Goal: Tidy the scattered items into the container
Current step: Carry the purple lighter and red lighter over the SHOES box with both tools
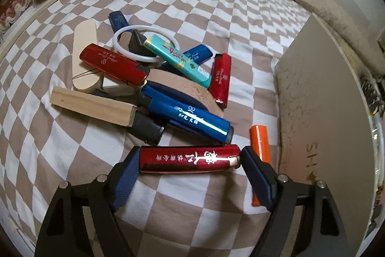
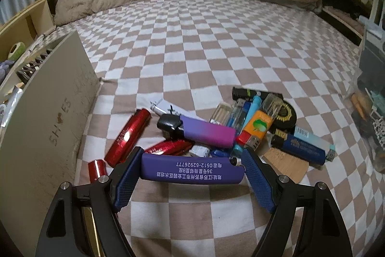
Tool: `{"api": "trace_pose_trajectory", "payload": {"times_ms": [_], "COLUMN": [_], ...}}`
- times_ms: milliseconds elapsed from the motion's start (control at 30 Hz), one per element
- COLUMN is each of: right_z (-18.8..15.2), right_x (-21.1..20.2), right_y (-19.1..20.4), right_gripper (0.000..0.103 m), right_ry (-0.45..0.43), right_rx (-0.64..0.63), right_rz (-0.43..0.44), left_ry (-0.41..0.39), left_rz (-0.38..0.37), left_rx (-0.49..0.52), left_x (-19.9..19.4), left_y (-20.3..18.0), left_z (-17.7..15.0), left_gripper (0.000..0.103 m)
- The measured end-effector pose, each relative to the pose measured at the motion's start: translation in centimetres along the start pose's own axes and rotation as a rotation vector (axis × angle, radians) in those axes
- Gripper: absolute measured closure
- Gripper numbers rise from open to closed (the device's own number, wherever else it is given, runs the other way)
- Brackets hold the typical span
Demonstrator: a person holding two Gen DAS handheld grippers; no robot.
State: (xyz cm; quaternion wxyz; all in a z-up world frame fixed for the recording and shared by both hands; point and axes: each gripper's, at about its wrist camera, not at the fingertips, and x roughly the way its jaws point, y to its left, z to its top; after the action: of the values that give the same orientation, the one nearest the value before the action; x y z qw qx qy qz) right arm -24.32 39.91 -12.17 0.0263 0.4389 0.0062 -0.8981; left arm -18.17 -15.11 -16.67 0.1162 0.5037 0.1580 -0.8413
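- The left gripper [image 1: 190, 160] clamps a red lighter [image 1: 189, 159] endwise between its pads, just over the checkered bedsheet [image 1: 216, 16].
- Right behind it lies a heap: a blue lighter [image 1: 190, 116], wooden block [image 1: 92, 105] and white ring [image 1: 144, 45]; an orange tube [image 1: 259, 143] sits beside the right pad.
- The shoe box [image 1: 324, 112] stands close by on the right.
- The right gripper [image 2: 190, 170] grips a purple lighter [image 2: 192, 170], with a second pile of lighters [image 2: 243, 122] crowding close behind.

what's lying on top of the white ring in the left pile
A teal lighter lies across the white ring, and a black piece sits inside its loop. The ring's lower right arc is covered, so its contact there cannot be seen.
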Motion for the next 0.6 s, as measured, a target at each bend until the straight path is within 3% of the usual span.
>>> {"api": "trace_pose_trajectory", "payload": {"times_ms": [600], "right_z": [1.4], "right_x": [-4.9], "right_y": [3.7], "right_gripper": [0.021], "right_ry": [-0.224], "right_rx": [-0.061], "right_rz": [0.040], "left_ry": [-0.289], "left_rz": [-0.060], "left_rx": [0.024], "left_x": [-5.9], "left_y": [-0.4], "left_z": [-0.2], "left_gripper": [0.020]}}
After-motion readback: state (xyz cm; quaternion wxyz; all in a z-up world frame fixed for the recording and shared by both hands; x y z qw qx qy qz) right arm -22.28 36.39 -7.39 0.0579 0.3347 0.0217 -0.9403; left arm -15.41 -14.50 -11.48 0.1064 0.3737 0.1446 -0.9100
